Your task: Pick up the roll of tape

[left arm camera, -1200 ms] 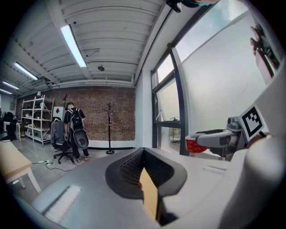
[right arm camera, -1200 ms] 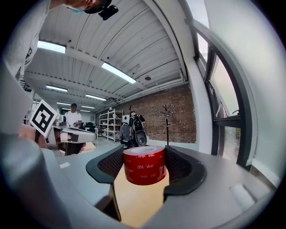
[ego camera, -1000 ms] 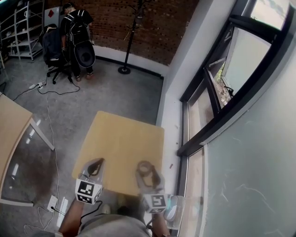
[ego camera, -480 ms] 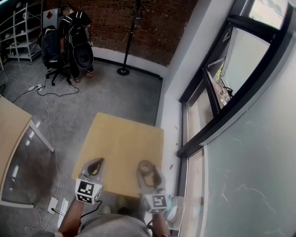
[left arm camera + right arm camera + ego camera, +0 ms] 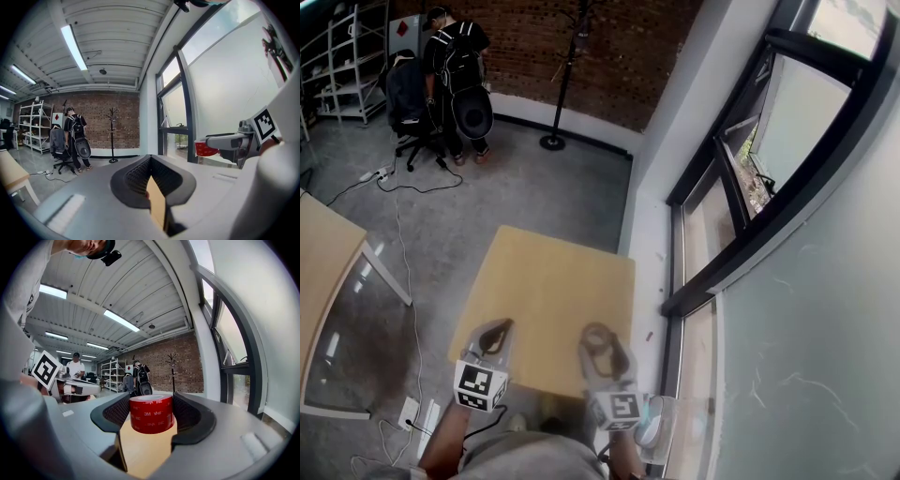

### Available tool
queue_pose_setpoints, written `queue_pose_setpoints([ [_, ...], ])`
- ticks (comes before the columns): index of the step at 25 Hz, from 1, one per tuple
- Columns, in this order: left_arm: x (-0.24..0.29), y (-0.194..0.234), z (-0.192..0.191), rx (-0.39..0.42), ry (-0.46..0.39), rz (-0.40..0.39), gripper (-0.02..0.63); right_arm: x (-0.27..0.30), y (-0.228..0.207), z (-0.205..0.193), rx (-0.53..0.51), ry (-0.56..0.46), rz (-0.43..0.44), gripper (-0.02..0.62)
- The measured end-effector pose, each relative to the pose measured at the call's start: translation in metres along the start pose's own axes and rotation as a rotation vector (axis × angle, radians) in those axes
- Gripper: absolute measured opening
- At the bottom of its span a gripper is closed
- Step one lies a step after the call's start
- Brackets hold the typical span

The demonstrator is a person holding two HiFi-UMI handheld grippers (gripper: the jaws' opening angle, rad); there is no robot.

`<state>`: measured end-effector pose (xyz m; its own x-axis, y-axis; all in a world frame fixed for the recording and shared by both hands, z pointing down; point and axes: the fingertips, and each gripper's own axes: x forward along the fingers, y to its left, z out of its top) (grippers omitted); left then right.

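The left gripper hangs over the near edge of the table, its jaws pressed together with nothing between them. Just to its right, the right gripper pinches the red tape by its sides. The roll stands upright between the pads above the table's near right part. Whether it clears the wood is hard to tell.

Item one: the desk, a single square top of pale wood, uniform in colour. It stands on the grey concrete floor, its right edge near and parallel to the window wall. Item two: a red roll of tape, upright over the near right part of the top. Contact between its base and the wood cannot be confirmed.
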<state>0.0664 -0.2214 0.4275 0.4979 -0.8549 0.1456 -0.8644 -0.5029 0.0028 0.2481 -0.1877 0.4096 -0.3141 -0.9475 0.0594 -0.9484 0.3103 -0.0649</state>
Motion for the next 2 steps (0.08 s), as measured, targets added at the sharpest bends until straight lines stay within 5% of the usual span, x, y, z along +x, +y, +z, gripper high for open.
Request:
queue_pose_setpoints([
  [2, 0.0, 0.0005, 0.0007, 0.002, 0.001, 0.0, -0.002, 0.0004, 0.0003, 0.0009, 0.0, -0.001, 0.001, 0.302],
])
